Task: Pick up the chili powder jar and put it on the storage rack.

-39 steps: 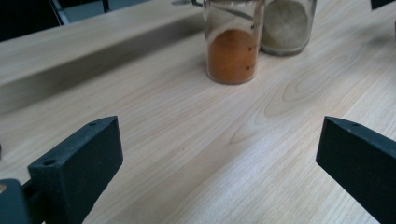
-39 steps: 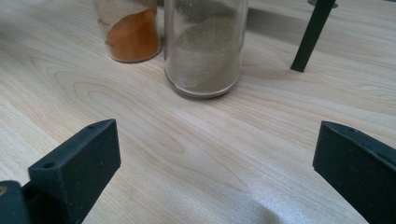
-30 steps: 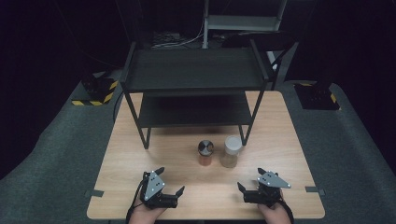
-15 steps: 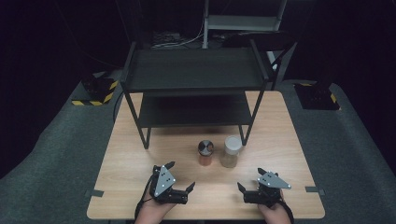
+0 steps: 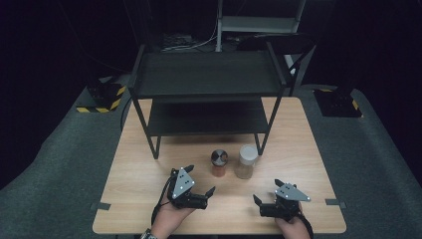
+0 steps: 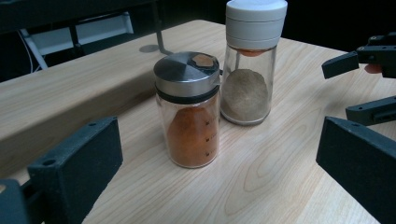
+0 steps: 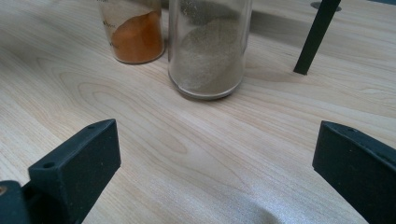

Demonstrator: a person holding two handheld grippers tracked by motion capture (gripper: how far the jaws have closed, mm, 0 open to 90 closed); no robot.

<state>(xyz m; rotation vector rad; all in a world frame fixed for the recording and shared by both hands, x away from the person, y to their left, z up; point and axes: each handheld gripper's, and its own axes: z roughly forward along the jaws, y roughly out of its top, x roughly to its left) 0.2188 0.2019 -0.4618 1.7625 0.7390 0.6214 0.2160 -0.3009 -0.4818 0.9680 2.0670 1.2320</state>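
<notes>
Currently, left gripper (image 5: pixel 209 191): jaws spread wide, holding nothing, touching nothing; hovers over the near table edge, pointed at the orange spice jar (image 6: pixel 189 109).
right gripper (image 5: pixel 256 200): jaws spread wide, empty, low over the table, near the front right; its jaw tips also show at the right edge of the left gripper view.
orange spice jar: upright on the wooden table (image 5: pixel 298 144), metal lid, orange powder; stands between the left gripper's jaws in the left gripper view, but farther off, no contact.
white-capped jar (image 5: pixel 246 161): upright, grey-brown powder, just beside the orange jar on its right; ahead of the right gripper, apart from it.
black shelf rack (image 5: pixel 206 79): two tiers, behind both jars; one leg (image 7: pixel 314 35) stands just beside the white-capped jar.
obstruction: bare tabletop between grippers and jars.
</notes>
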